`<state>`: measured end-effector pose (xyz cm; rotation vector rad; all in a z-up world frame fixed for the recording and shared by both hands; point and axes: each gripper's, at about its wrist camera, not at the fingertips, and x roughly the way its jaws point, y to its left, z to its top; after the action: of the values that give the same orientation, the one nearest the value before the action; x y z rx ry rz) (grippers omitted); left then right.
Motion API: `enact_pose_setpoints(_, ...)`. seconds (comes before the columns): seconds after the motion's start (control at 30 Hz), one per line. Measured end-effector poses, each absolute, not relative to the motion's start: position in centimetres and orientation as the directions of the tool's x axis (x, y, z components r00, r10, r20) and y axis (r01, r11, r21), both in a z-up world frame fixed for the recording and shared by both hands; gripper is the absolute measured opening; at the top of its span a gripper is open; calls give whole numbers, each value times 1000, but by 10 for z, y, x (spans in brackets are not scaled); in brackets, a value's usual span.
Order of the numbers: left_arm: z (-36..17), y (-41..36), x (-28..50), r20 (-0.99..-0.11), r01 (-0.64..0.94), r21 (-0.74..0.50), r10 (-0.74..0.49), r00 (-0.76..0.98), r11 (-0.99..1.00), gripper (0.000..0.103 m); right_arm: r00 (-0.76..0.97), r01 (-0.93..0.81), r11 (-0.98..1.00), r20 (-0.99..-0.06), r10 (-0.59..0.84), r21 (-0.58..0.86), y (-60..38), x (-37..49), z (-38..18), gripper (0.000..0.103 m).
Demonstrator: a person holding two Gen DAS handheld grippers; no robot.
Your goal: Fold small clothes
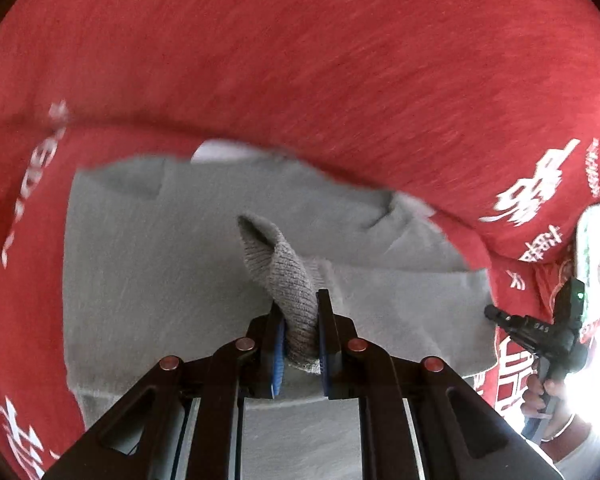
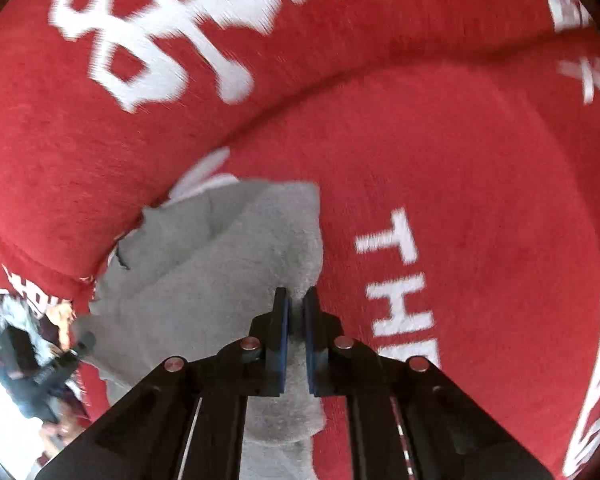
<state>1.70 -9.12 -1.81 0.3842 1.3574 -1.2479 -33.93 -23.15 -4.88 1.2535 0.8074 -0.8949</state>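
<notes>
- My left gripper (image 1: pixel 300 332) has its jaws closed on a ribbed grey cuff (image 1: pixel 288 280), which blocks the middle of the frame.
- The flat grey garment (image 1: pixel 148 272) around it leaves low, open room at centre left.
- The red printed blanket (image 1: pixel 300 60) rises as a fold across the upper frame.
- At right, the other handheld gripper (image 1: pixel 540 332) stands in the way.
- My right gripper (image 2: pixel 296 320) pinches bunched grey cloth (image 2: pixel 220 264); bare red blanket (image 2: pixel 480 200) lies open on the right.
</notes>
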Motion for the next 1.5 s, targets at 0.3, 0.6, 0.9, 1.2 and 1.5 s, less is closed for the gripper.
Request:
enact_pose_setpoints(0.3,-60,-79,21,-924,857,-331,-323,-207,396,15,420,907,23,-903,-91,420,-233,-363,-73,19)
enact_pose_setpoints(0.6,-54,-68,26,-931,874,-304,-313,-188,379,15,545,820,-144,-833,-97,553,-182,-393,-57,23)
enact_pose_setpoints(0.9,-47,-67,25,-926,880,-299,-335,-174,370,15,679,644,-354,-720,-143,678,-151,-386,-87,8)
enact_pose_setpoints(1.2,-52,-58,37,-956,894,-207,-274,-100,397,24,602,758,-241,-792,-99,606,-151,-374,-83,5)
enact_pose_setpoints(1.5,-28,-30,53,-964,893,-137,-264,-21,428,66,648,715,-273,-757,-84,643,-145,-382,-78,20)
